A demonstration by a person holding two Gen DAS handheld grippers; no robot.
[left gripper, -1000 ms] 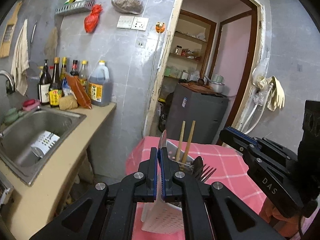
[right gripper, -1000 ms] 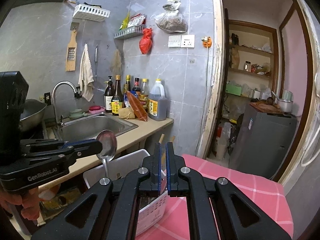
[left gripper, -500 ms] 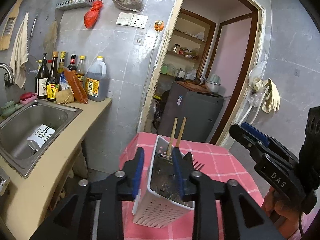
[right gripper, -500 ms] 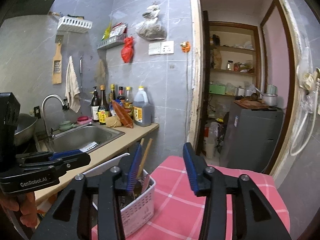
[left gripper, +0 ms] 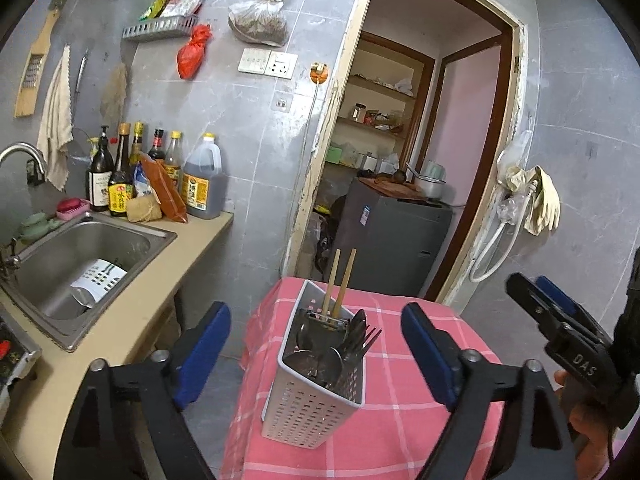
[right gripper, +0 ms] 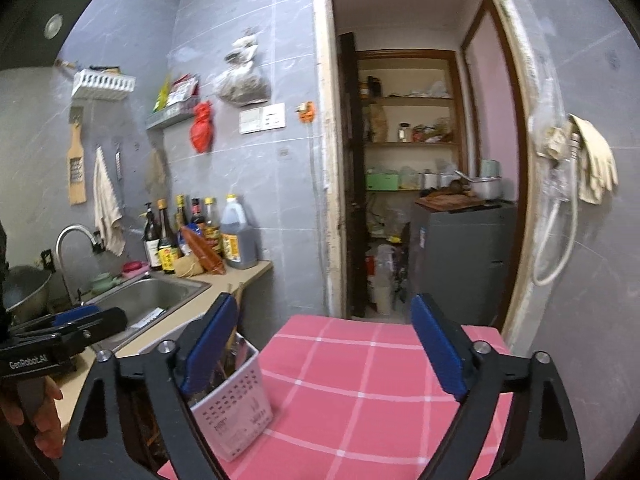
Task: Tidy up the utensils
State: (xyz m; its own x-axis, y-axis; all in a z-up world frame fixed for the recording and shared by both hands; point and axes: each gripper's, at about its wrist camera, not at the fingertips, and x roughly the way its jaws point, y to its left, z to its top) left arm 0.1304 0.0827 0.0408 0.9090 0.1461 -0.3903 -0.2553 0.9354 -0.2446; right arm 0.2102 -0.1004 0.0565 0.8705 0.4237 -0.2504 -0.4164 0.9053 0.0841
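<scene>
I have both sets of fingers spread wide, and both have just been opening. My left gripper [left gripper: 316, 344] looks down at the white perforated caddy [left gripper: 316, 412], which stands upright on the pink checked cloth [left gripper: 400, 432] between the blue pads without either touching it. In the caddy I see spoons [left gripper: 320, 360] and a fork [left gripper: 370, 338] leaning at the near end and two chopsticks [left gripper: 340, 284] standing up at the far end. My right gripper [right gripper: 324, 348] is over the cloth [right gripper: 360, 392] with nothing between its fingers; the caddy [right gripper: 236, 416] sits just beside its left finger, partly hidden behind it. The steel sink [left gripper: 80, 256] lies off to the left.
</scene>
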